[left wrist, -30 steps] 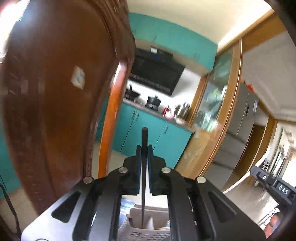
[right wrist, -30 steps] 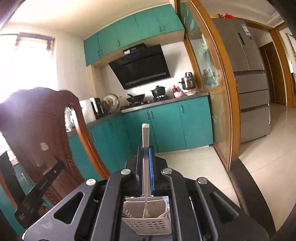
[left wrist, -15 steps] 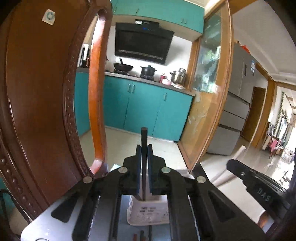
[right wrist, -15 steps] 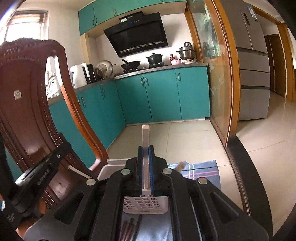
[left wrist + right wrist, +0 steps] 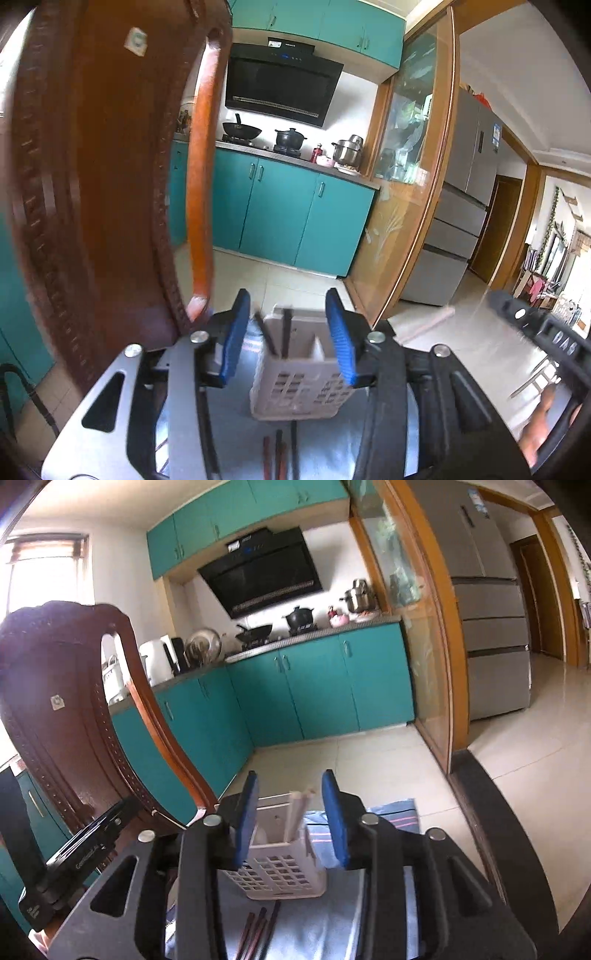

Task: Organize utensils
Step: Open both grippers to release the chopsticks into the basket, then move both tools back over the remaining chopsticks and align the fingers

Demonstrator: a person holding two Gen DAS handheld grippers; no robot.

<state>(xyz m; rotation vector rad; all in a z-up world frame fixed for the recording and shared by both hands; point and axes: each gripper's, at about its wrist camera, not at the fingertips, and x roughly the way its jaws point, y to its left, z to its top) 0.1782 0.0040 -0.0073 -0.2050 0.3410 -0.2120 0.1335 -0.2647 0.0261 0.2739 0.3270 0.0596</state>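
Both my grippers, left (image 5: 290, 338) and right (image 5: 290, 818), just opened (nothing pinched) over the white slotted plastic caddy (image 5: 295, 391); carved wooden chair (image 5: 92, 184) crowds left.

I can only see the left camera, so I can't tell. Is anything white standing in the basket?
Observer: Yes, white sticks stand in the basket, leaning slightly.
Operator: Is the right claw squeezing them?
Observer: No. On the right claw the jaws have just been opening; the pads are clear of the sticks.
Operator: What's under the basket?
Observer: A blue cloth with pink stripes at its far end.
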